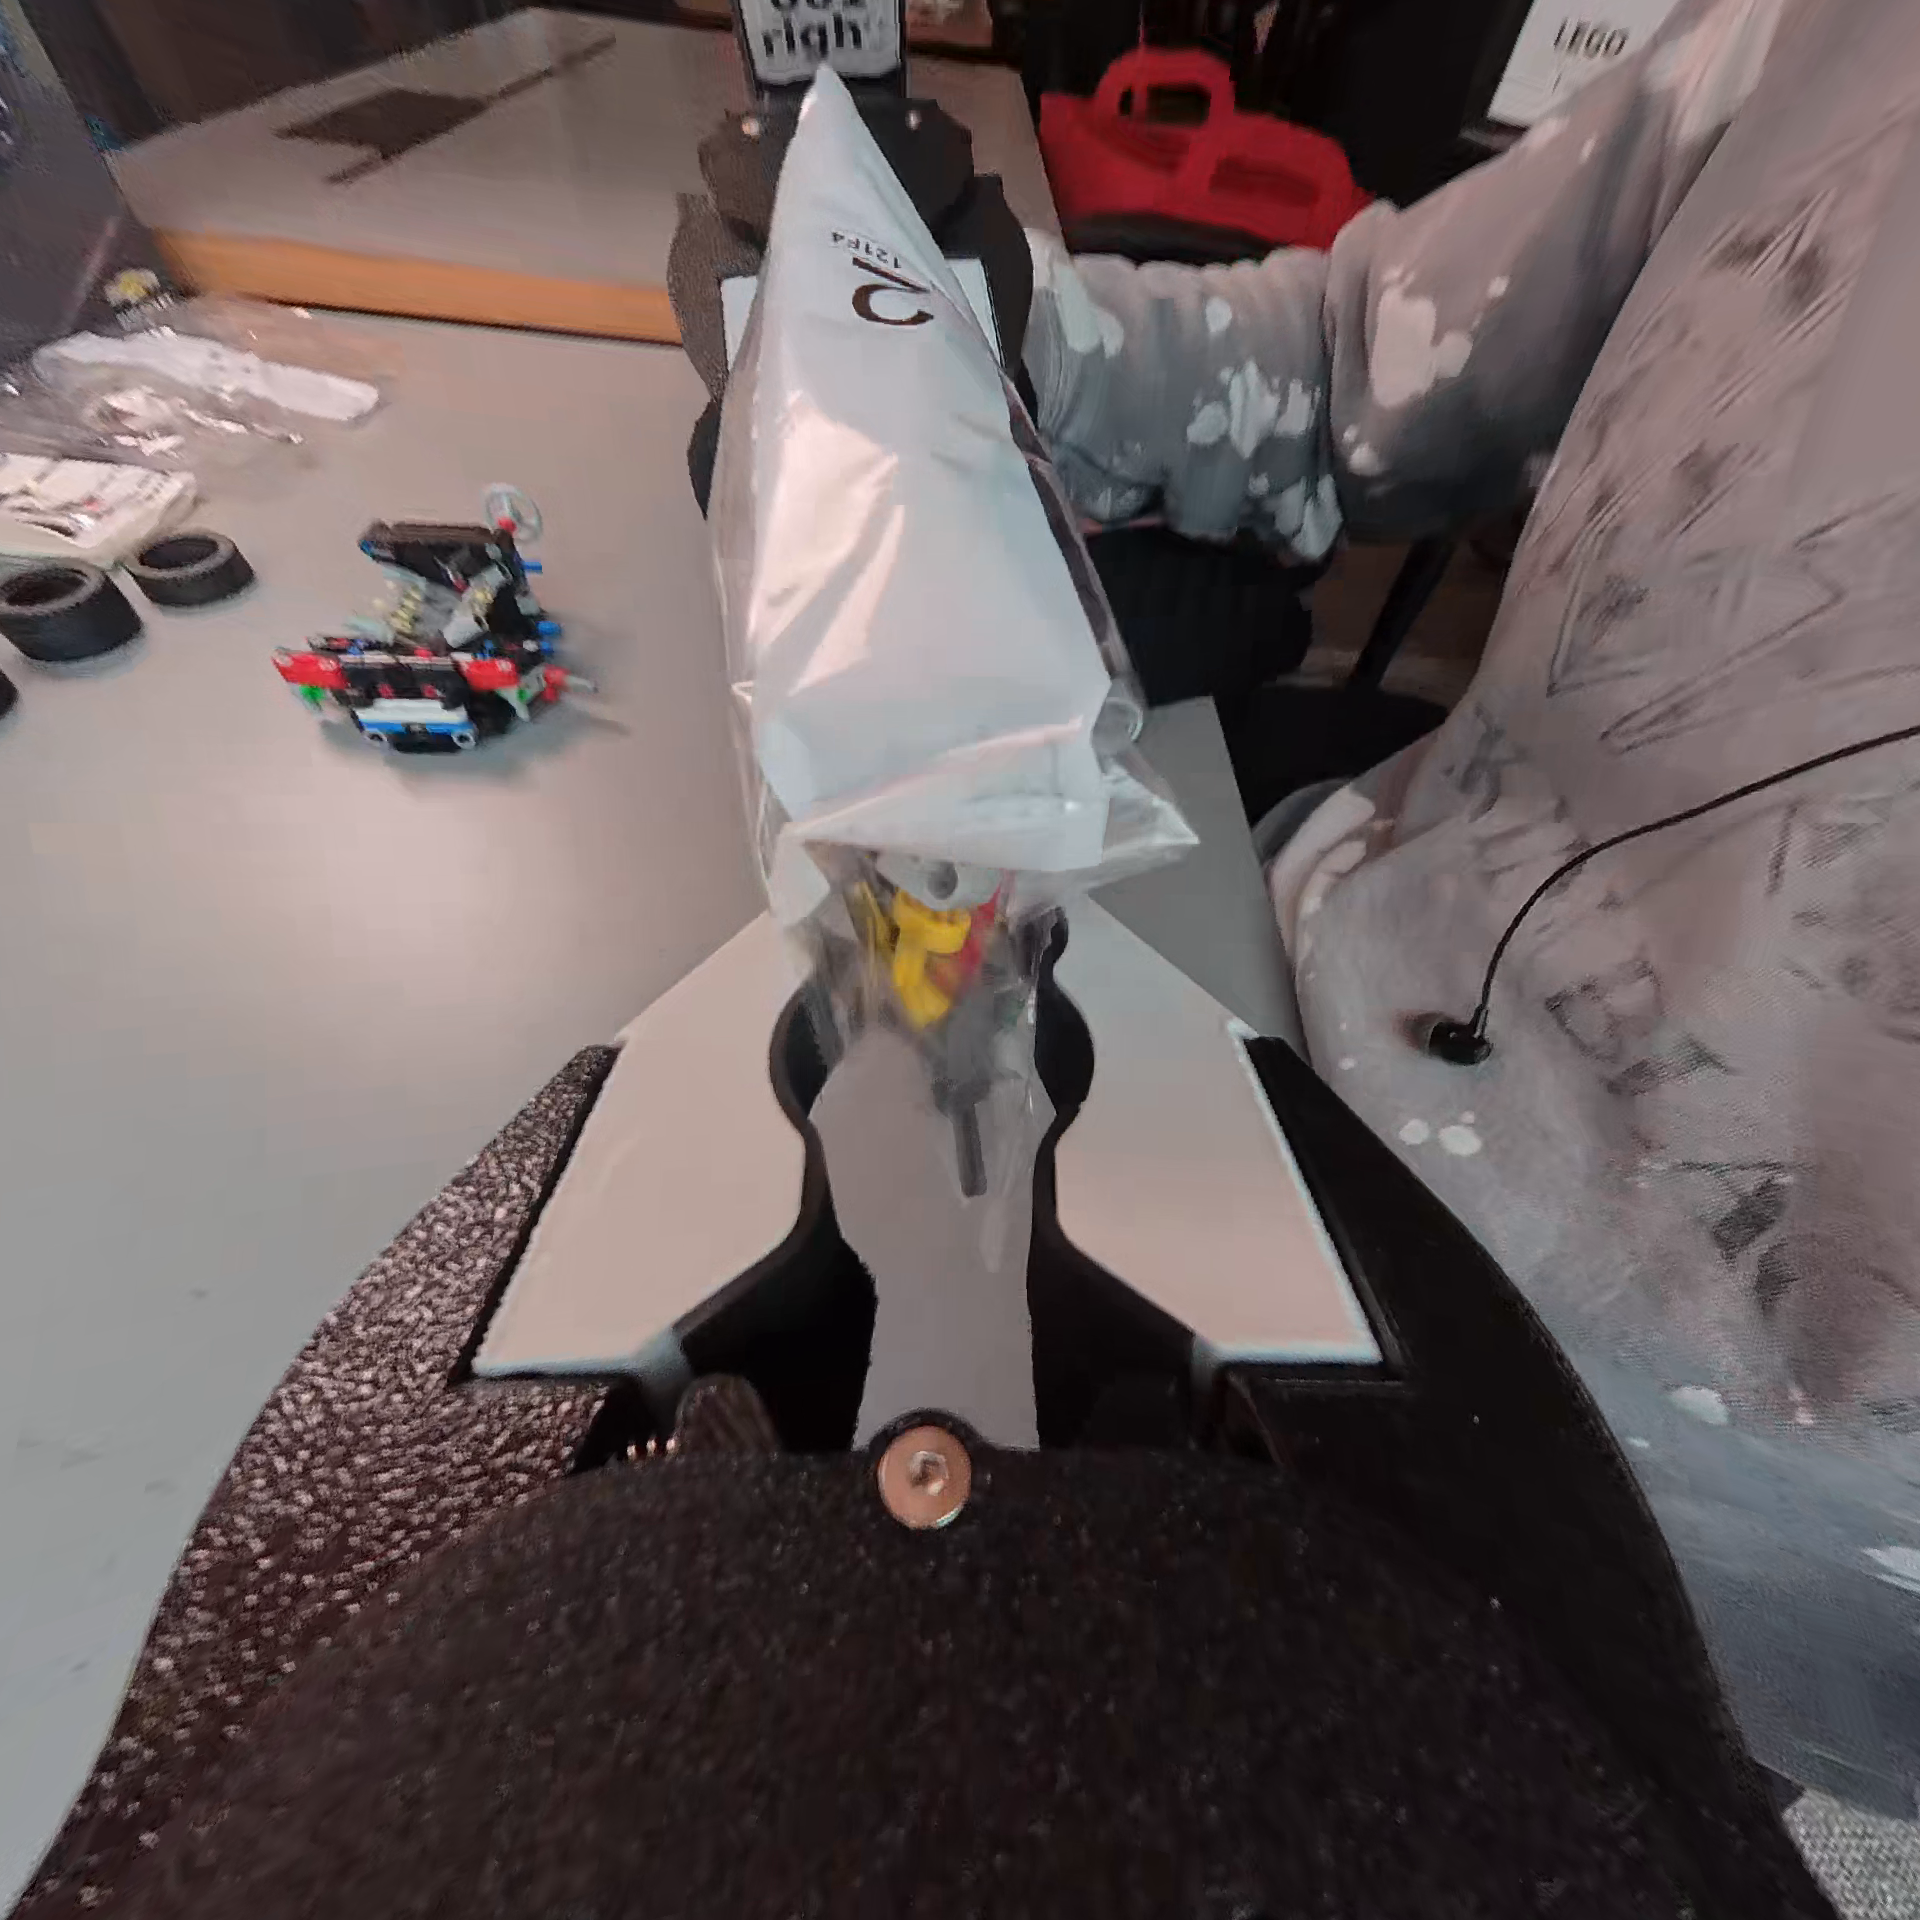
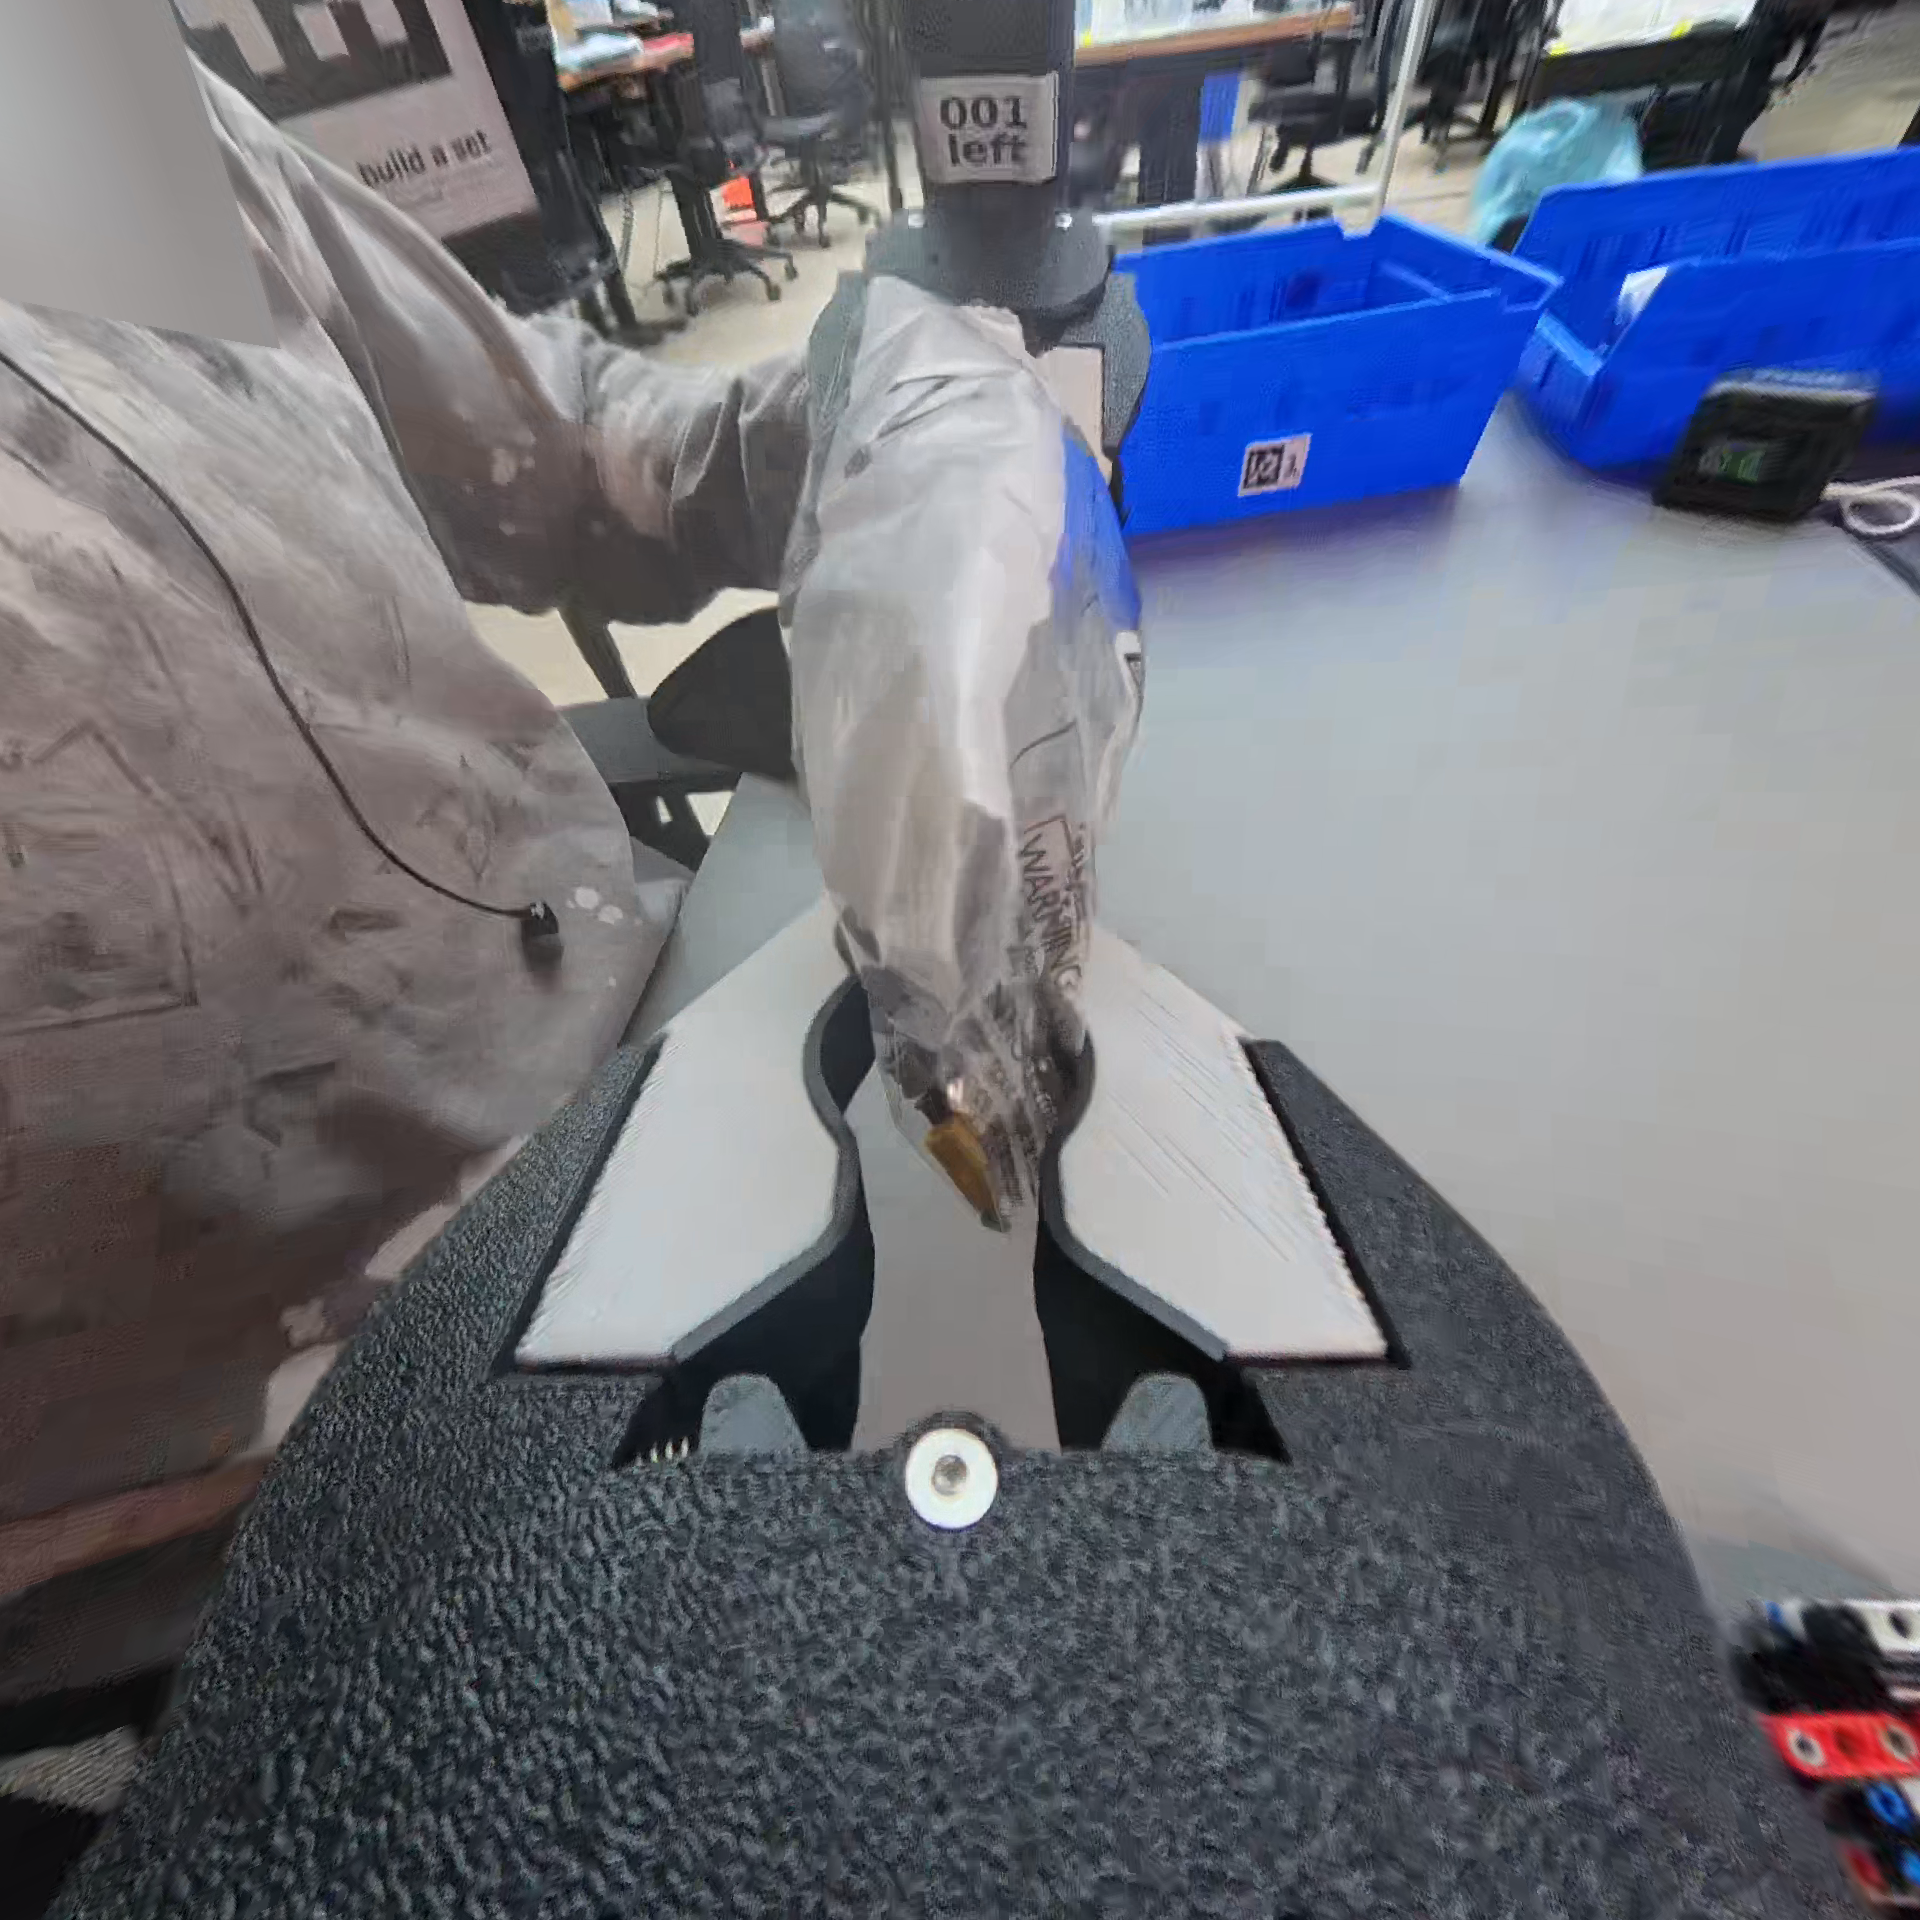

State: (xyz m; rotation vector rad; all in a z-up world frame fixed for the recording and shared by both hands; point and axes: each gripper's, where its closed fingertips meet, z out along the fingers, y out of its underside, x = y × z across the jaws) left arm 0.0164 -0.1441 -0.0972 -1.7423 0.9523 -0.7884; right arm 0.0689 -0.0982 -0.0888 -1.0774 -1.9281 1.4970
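A clear and white plastic bag (image 1: 914, 540) of small coloured toy-brick parts is stretched in the air between my two grippers, above the near edge of the grey table (image 1: 260, 987). My left gripper (image 1: 925, 935) is shut on one end of the bag, where yellow, red and black pieces bunch up. My right gripper (image 2: 966, 987) is shut on the other end of the same bag (image 2: 935, 623). Each view shows the other gripper's black body behind the bag's far end, in the left wrist view (image 1: 727, 166) and the right wrist view (image 2: 997, 239).
A part-built toy vehicle (image 1: 436, 634) stands on the table with black tyres (image 1: 68, 613) and loose clear bags (image 1: 197, 384) beyond it. Two blue bins (image 2: 1320, 374) and a small black device (image 2: 1761, 457) sit at the far side. The person's grey sweatshirt (image 1: 1662, 727) is close by. Between my right fingertips and the part-built toy vehicle (image 1: 436, 634) there is roughly 25 cm.
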